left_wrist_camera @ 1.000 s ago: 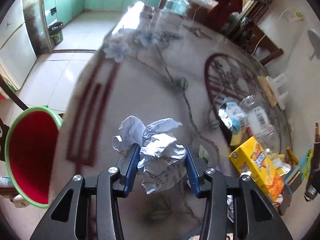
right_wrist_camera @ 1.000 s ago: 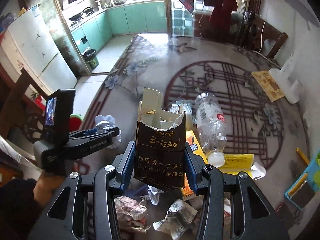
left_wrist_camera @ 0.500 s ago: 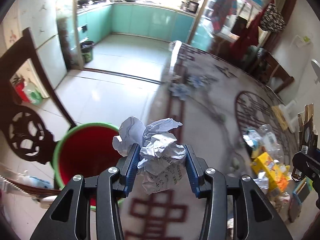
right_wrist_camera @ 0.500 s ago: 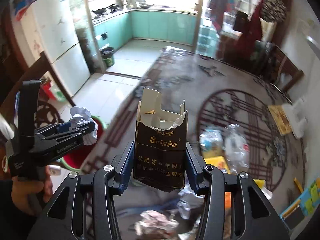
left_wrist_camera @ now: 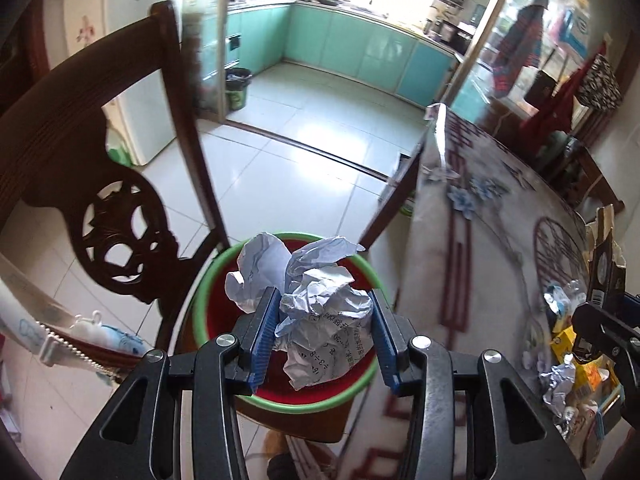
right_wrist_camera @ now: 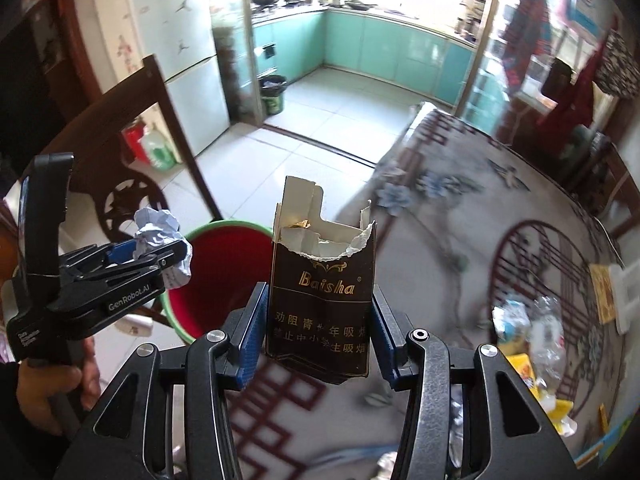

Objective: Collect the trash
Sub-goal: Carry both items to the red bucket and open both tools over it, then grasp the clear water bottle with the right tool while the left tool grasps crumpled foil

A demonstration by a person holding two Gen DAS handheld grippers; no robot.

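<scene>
My left gripper point(left_wrist_camera: 322, 322) is shut on a crumpled white paper ball point(left_wrist_camera: 316, 300) and holds it right above the red bin with a green rim point(left_wrist_camera: 320, 402). In the right wrist view the left gripper point(right_wrist_camera: 160, 250) holds the paper ball point(right_wrist_camera: 158, 232) over the bin's point(right_wrist_camera: 224, 276) left rim. My right gripper point(right_wrist_camera: 318, 320) is shut on a torn dark brown cigarette pack point(right_wrist_camera: 322, 300), held above the table edge, right of the bin. The pack also shows at the right edge of the left wrist view point(left_wrist_camera: 606, 264).
The bin stands on a dark wooden chair point(left_wrist_camera: 108, 200) beside the patterned table point(right_wrist_camera: 460, 216). More trash lies on the table: a clear plastic bottle point(right_wrist_camera: 544, 332), yellow cartons point(left_wrist_camera: 572, 344) and crumpled wrappers point(left_wrist_camera: 558, 384). Tiled kitchen floor point(left_wrist_camera: 312, 120) lies beyond.
Both grippers swung left from the table toward the chair. The left one now holds the paper over the bin; the right one came up beside the bin with the pack.
</scene>
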